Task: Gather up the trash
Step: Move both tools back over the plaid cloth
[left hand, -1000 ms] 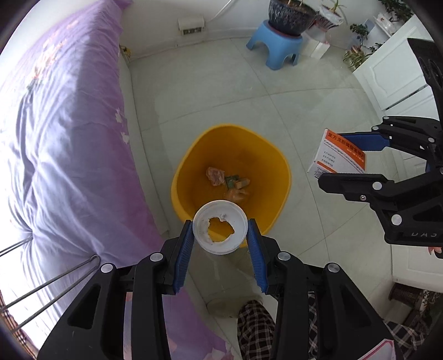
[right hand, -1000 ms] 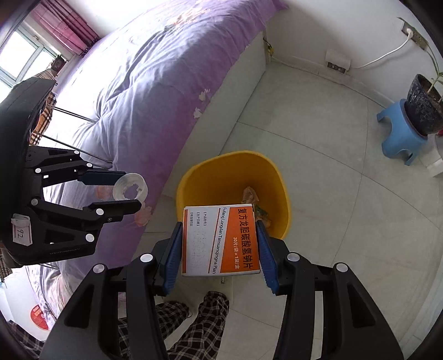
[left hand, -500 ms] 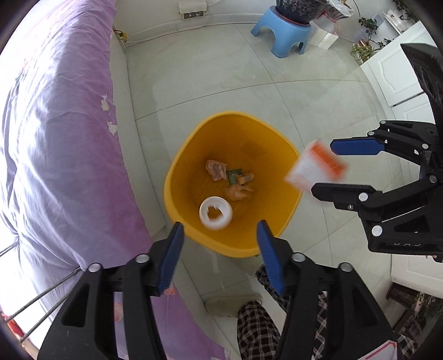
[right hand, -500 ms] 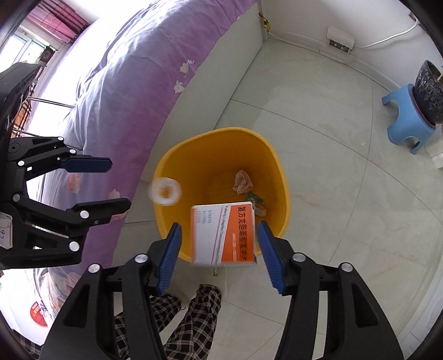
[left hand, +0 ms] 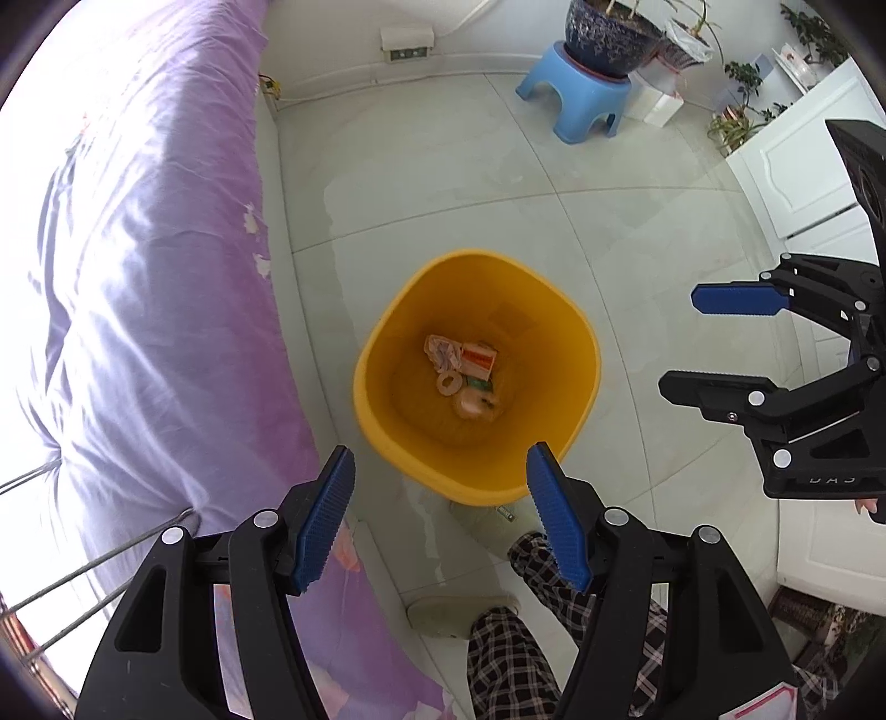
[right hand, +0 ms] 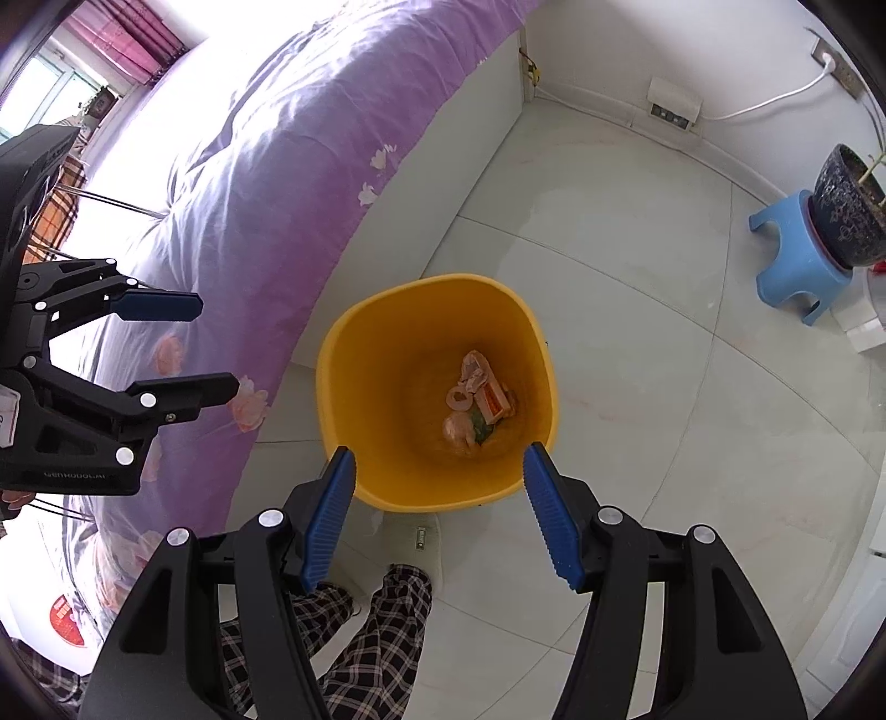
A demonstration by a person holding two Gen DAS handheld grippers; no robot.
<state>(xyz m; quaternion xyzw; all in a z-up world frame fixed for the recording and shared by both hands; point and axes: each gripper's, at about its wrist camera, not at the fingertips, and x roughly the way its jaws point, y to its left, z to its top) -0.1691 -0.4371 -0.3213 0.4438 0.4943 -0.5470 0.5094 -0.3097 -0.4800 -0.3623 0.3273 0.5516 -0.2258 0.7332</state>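
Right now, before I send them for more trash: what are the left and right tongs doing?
Left tongs: opening, nothing between them, above the bin.
Right tongs: open, empty, also above the bin.

right hand-held gripper (right hand: 440,512): jaws apart, empty | yellow bin (right hand: 354,354): orange-white box (right hand: 492,403), white ring (right hand: 458,397) inside

One yellow bin (left hand: 581,354) holding one orange-and-white box (left hand: 478,358), one white ring (left hand: 449,383) and a few crumpled scraps too small to count; one blue stool (left hand: 576,105), one dark plant pot (left hand: 609,27), one bed (left hand: 138,249), two grippers.
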